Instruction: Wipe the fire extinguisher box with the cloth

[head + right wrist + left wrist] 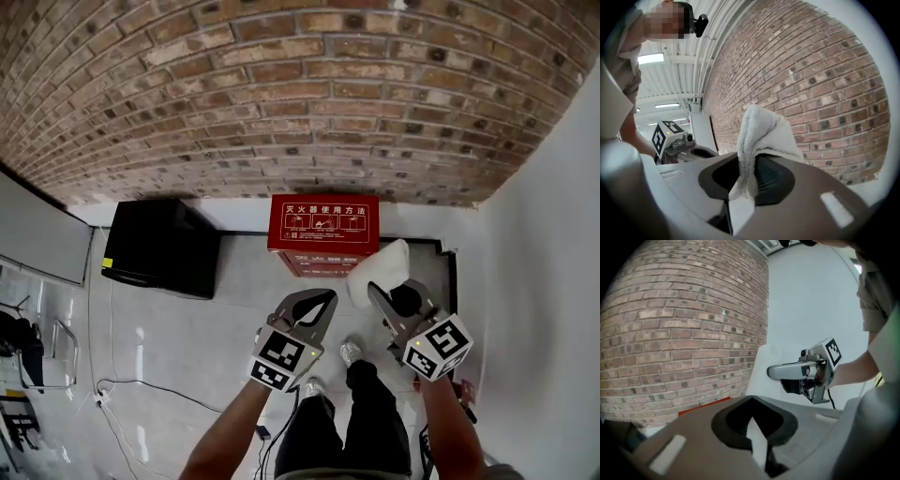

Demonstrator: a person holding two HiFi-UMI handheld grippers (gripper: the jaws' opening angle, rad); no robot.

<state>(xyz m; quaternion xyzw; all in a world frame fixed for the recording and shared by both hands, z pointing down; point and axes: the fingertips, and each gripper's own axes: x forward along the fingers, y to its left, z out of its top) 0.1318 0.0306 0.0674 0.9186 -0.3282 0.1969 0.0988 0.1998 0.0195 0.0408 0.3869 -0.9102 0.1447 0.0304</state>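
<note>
The red fire extinguisher box (pixel 323 232) stands on the floor against the brick wall, below and ahead of both grippers. My right gripper (pixel 377 287) is shut on a white cloth (pixel 380 267), which in the right gripper view bulges up out of the jaws as a folded wad (pixel 761 133). My left gripper (pixel 327 298) is held beside it at the left, shut, its fingertips meeting with nothing between them (pixel 751 398). Both grippers are held high in the air, well short of the box. The left gripper view shows the right gripper (pixel 771 372) side-on in front of the white wall.
A black cabinet (pixel 159 246) stands left of the box by the brick wall (pixel 300 94). A white wall (pixel 553 262) closes the right side. Cables (pixel 122 392) trail on the pale floor at the left. The person's legs and shoes (pixel 351 352) are below the grippers.
</note>
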